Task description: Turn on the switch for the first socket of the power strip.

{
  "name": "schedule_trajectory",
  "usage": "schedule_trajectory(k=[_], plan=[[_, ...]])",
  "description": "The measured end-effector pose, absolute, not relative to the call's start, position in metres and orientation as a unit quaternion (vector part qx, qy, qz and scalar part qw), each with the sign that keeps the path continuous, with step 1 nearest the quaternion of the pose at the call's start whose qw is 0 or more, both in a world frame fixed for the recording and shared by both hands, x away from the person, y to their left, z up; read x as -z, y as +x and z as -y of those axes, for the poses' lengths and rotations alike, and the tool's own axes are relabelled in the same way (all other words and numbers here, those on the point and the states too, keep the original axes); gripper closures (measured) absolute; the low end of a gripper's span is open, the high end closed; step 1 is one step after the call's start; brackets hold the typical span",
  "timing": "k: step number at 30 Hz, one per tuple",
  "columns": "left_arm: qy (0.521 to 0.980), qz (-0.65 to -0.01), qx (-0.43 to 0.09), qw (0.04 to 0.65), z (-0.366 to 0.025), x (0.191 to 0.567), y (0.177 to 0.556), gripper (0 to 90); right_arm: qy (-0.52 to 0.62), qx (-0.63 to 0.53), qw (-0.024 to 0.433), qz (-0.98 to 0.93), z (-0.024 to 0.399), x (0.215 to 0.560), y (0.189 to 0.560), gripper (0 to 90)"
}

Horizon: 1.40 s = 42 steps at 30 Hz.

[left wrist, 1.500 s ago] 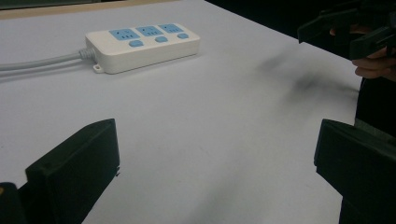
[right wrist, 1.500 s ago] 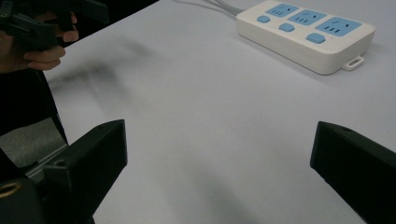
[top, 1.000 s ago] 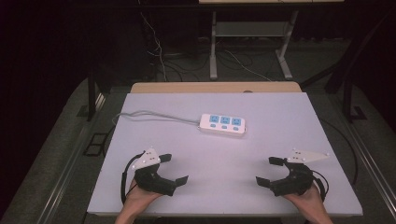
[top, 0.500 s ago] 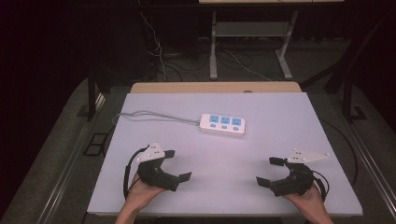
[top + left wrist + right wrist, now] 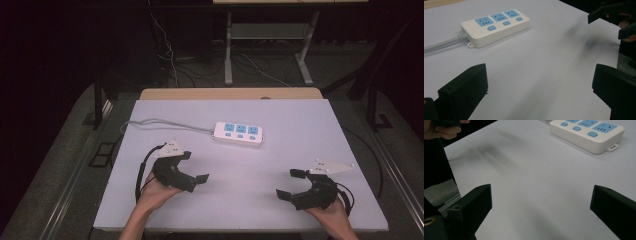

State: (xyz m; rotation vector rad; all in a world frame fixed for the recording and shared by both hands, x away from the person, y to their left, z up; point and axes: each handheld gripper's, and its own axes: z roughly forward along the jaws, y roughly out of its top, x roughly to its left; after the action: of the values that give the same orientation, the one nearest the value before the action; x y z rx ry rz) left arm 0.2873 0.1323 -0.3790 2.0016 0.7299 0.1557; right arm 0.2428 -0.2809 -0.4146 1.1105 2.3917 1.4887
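Nearest the camera, two hands come in low over the white table [image 5: 300, 135]. The right gripper [image 5: 292, 185] sits at the near right corner, jaws spread wide with bare tabletop between them; the right gripper view confirms it, one black jaw at each bottom corner and nothing caught in the gap. Its grey plate points off toward the table's right edge.

Over on the left, the left gripper [image 5: 194, 167] is a touch farther up the table, angled toward the middle. Jaws apart here too, holding nothing; the left gripper view shows them well separated with plain white surface between, and the right gripper [image 5: 614, 21] off in the far corner.

Beyond both, near the table's centre, lies the power strip [image 5: 239, 133], flat, white, three blue sockets facing up. It is well apart from either gripper, nearer the left one. Its grey cord [image 5: 160, 122] trails away to the left, toward the table's edge.
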Motion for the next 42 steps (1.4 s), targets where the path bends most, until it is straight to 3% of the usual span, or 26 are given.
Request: schedule_trajectory(k=[42], plan=[[0.845,-0.277,-0.075,0.45,-0.112,0.338,0.343,0.0,0.369,-0.487,0.061,-0.789,0.284,0.414,0.243,3.5]])
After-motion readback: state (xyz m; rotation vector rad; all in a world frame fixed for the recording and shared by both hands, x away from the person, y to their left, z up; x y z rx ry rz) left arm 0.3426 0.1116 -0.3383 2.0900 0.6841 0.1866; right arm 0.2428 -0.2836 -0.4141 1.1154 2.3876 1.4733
